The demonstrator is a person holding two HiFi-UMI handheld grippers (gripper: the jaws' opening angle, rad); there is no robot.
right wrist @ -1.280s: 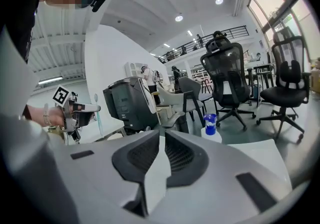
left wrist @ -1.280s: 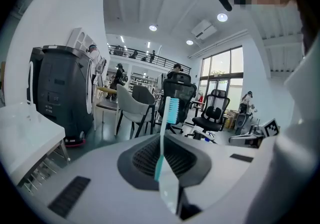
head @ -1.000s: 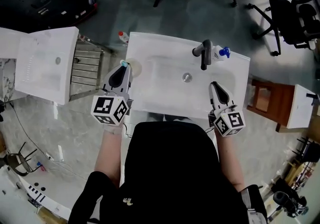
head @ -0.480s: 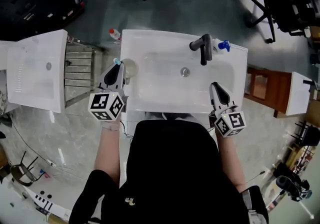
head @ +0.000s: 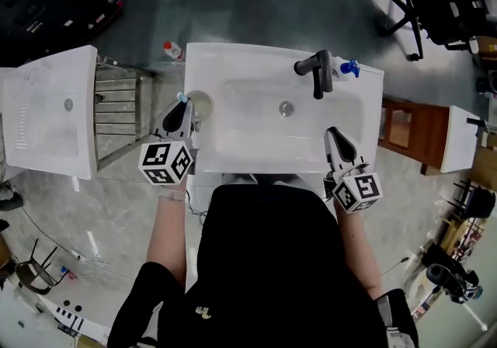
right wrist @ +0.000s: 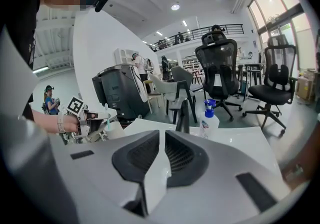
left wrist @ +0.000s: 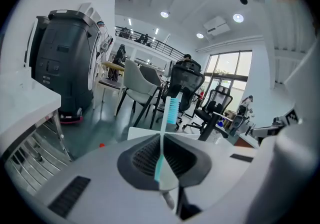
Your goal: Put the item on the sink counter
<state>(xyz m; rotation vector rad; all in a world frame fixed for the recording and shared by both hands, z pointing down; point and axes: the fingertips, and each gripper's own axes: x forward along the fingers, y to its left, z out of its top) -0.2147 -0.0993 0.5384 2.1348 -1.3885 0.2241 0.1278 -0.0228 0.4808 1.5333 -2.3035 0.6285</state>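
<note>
The white sink counter [head: 233,67] lies below both grippers. The right gripper [head: 332,133] is at its front edge, jaws pressed together with nothing between them. The left gripper [head: 183,106], at the counter's left edge, pinches an upright teal toothbrush [left wrist: 169,113].

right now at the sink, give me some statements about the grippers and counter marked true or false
1. The left gripper is shut on a toothbrush. True.
2. The right gripper holds the pump bottle. False: its jaws are together with nothing between them, and the bottle stands on the counter beside the faucet.
3. The faucet is dark. True.
4. The toothbrush bristles are red. False: they are teal.
</note>
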